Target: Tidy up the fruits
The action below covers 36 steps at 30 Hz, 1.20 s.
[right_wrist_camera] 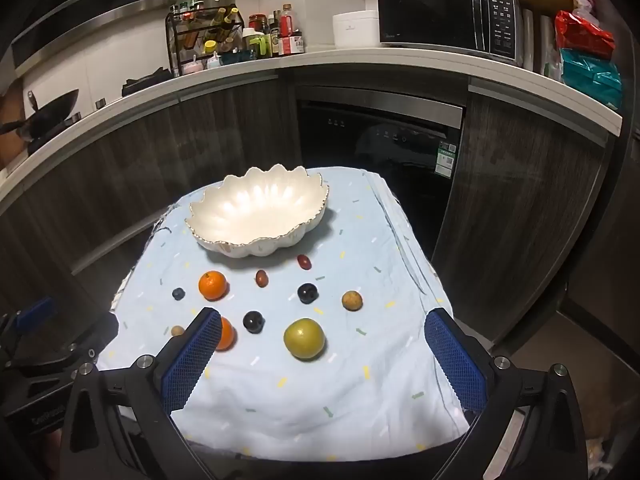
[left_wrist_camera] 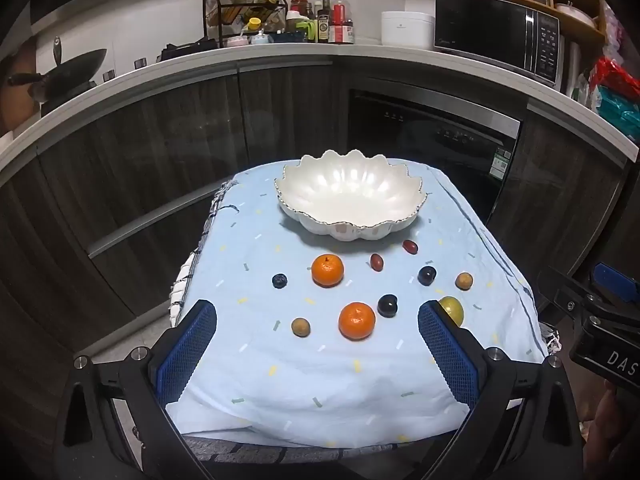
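Fruits scattered loose on blue cloth of table [left_wrist_camera: 360, 392], none yet in scalloped white bowl [left_wrist_camera: 348, 200]. Left tool [left_wrist_camera: 317, 344] wide, empty, lined on near tangerine [left_wrist_camera: 356, 320]. Right tool [right_wrist_camera: 322, 346] wide, empty, facing green fruit [right_wrist_camera: 304, 338], likely first picks.

- I read "DAS" in white letters on the black body of the right gripper [left_wrist_camera: 608, 344], at my left camera's right edge; the word runs out of frame.
- The microwave [right_wrist_camera: 448, 14], far beyond my right gripper's fingers, carries a brand mark and button labels I cannot make out.
- The green sticker [right_wrist_camera: 446, 159] on the dishwasher is too small to read.
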{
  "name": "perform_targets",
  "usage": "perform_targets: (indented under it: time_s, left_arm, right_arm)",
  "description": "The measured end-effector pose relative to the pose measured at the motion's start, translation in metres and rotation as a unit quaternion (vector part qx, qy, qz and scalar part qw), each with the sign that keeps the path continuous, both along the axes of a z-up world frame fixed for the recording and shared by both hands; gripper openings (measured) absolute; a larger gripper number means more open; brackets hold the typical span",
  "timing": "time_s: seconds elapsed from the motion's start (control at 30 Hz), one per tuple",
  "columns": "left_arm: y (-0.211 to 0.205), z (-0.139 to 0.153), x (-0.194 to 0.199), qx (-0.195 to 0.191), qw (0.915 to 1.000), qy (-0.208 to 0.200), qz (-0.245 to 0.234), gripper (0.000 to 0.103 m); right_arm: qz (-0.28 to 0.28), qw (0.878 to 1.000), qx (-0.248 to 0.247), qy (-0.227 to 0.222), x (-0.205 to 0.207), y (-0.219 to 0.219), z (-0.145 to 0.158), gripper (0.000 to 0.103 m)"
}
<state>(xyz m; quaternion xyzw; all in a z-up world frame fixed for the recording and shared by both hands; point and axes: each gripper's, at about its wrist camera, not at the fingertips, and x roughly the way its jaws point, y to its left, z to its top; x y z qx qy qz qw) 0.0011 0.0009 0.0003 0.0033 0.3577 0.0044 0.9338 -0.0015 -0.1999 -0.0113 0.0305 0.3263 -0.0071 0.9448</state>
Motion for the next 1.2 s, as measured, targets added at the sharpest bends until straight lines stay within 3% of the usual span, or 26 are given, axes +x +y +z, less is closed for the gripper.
perform_targets:
  time_s: [1.2]
  left_arm:
    - [-0.0023, 0.0003, -0.0006, -0.006, 0.9999, -0.011, -0.004, 0.103]
  right_arm:
    - [-0.003, 1.000, 0.002, -0.015, -0.0059, -0.0043, 0.0094, 0.103]
